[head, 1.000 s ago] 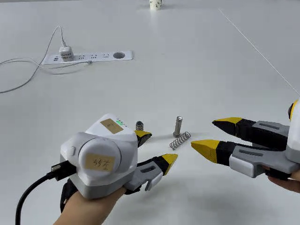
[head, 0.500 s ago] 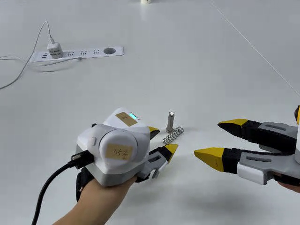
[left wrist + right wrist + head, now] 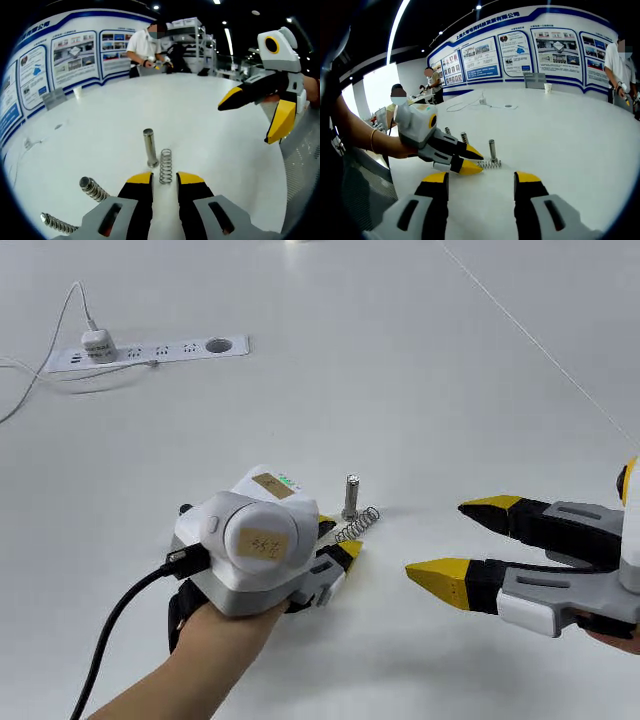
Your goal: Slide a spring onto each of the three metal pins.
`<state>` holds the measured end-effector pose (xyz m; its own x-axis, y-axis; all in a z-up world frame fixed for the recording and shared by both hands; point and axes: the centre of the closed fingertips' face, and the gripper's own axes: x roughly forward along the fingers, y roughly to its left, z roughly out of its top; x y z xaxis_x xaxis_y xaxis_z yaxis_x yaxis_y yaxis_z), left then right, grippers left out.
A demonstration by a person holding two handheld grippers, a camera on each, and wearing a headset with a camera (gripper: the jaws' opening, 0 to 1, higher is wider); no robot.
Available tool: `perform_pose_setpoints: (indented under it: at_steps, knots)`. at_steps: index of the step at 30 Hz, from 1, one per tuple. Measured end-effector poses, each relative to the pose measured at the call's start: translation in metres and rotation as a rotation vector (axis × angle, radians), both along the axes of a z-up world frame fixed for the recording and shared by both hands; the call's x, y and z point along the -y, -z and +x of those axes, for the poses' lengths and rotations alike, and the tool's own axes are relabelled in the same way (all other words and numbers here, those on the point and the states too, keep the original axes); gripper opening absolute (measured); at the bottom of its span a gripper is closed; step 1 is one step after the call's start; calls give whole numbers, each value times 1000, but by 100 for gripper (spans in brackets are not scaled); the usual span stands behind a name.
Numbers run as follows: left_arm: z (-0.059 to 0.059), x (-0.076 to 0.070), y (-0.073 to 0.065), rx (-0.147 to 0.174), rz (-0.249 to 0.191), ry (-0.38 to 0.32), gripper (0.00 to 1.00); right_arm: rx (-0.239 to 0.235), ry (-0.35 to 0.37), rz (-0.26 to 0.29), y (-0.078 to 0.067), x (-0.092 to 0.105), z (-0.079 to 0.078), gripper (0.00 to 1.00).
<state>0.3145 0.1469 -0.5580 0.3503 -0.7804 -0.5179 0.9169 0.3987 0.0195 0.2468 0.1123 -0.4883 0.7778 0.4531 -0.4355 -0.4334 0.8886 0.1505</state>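
The left tongs (image 3: 165, 178), jaws slightly parted, straddle the loose spring (image 3: 165, 162) lying just beside the bare pin (image 3: 149, 147), while the right tongs (image 3: 482, 177) hang wide open well apart from that pin (two other pins (image 3: 92, 187) near it already wear springs, so I'd say one remains).

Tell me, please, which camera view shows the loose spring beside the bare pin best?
The left gripper view: the spring lies straight ahead at the left hand-held gripper's open tips, coils distinct, beside the pin. The head view shows it small and slanted; the right gripper view, tiny.
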Motion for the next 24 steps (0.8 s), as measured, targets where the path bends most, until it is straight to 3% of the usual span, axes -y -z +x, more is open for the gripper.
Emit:
perform_pose_setpoints:
  at_steps: [5,14,20,24]
  knots:
    - [-2,3,4,-14,11,13,16,-7,8,3,3,2,0,54]
    - [-2,5,4,2,23,21,11,-19,27,9,6,6,1,54]
    - [-11,4,3,-1,25,53,10,-15,34,17,2,6,2,54]
    - [-17,2,-2,-6,1,60,10,-11,47,34,-2,6,4,54]
